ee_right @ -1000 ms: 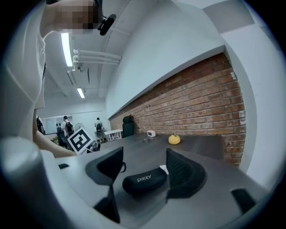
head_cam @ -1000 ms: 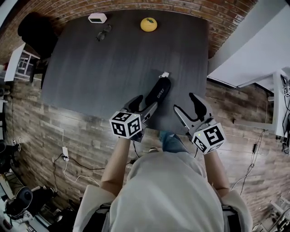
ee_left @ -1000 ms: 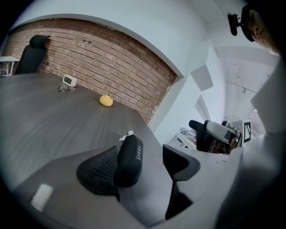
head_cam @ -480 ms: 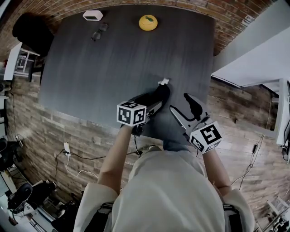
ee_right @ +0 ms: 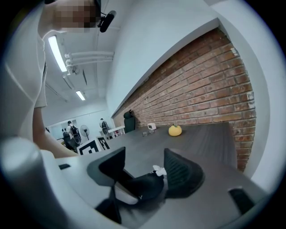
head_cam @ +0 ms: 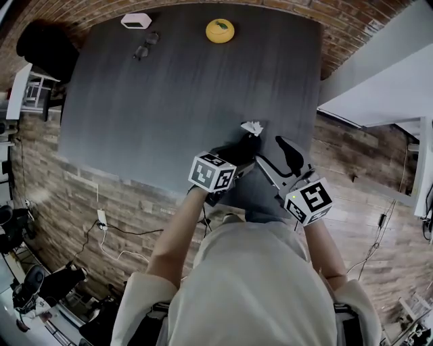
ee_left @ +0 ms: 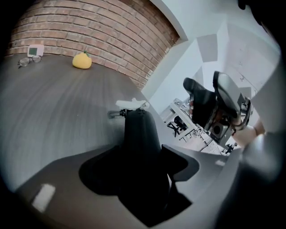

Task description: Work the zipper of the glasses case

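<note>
Seen from above, a person in a pale top (head_cam: 250,284) fills the lower frame, holding a gripper in each hand. The left gripper (ee_left: 140,167), just below centre, has its fingers (ee_left: 181,163) spread wide astride the near end of a black glasses case (head_cam: 238,147), not clamped on it. The right gripper (head_cam: 270,152), just right of the case, is also open. Its fingers (ee_right: 183,174) have just been closing, and in its own view the tagged end of the case shows between them, ungripped. The case lies near the lower edge of a dark grey tabletop (head_cam: 169,101), with a white tag (head_cam: 252,126) at its far end. Along the top edge sit a yellow fruit-shaped object (head_cam: 220,30), a pair of glasses (head_cam: 144,48) and a small white device (head_cam: 136,21).
</note>
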`<state>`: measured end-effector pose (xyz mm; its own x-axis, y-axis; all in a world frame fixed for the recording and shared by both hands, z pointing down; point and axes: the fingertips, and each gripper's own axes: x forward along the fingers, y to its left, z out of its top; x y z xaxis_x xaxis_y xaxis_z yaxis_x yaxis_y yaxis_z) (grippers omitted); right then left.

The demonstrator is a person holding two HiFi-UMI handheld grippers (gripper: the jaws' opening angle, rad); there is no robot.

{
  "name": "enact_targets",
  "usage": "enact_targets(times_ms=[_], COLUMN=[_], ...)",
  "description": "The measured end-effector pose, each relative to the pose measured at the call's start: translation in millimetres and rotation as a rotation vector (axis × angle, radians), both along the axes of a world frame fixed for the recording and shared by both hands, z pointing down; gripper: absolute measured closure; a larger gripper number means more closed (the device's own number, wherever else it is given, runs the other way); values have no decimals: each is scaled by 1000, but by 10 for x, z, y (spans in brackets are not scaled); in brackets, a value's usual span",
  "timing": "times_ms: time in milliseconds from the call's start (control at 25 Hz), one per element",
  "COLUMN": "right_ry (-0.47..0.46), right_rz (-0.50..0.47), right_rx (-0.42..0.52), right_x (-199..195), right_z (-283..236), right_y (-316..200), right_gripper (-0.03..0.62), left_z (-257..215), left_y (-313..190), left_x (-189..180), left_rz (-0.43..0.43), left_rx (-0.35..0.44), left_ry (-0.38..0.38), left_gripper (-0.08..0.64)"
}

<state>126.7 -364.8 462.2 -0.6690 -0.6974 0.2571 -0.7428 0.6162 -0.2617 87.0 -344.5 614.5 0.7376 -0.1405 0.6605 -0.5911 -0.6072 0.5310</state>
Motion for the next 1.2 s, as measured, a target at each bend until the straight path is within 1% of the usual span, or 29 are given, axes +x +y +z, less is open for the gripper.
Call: enact_targets(times_ms=[80, 200, 280, 440, 600, 680, 800, 920, 1080, 1200], right_ry=[12, 34, 37, 26, -48, -54, -19, 12, 85, 142], right_rz=[3, 19, 33, 51, 57, 63, 71, 51, 12, -21], right_rx=[11, 23, 20, -3, -58, -80, -108, -166, -209, -253], right_x=[9, 42, 67, 81, -47, -131, -253, -381, -591, -772], right_z=[-11, 0, 6, 4, -118, -188, -209, -161, -107, -61], right_y=[-10, -1, 31, 128, 245, 299, 394, 527, 783, 1041], right_gripper=[337, 337, 337, 342, 345, 345, 342, 342, 342, 375], left_z=[11, 12, -14, -211, -473, -596, -747, -847, -849, -829], left_y=[44, 38, 43, 136, 325, 450, 670, 909, 1287, 1590], left_x=[29, -7, -53, -92, -138, -166, -211, -260, -364, -502], left_rz=[18, 1, 5, 54, 90, 97, 102, 113, 149, 153], left_rx=[9, 17, 49, 173, 309, 361, 417, 466, 524, 545], left_ry=[-15, -27, -40, -43, -42, -38, -28, -29, -63, -91], left_gripper=[278, 286, 290, 293, 293, 295, 294, 295, 293, 293])
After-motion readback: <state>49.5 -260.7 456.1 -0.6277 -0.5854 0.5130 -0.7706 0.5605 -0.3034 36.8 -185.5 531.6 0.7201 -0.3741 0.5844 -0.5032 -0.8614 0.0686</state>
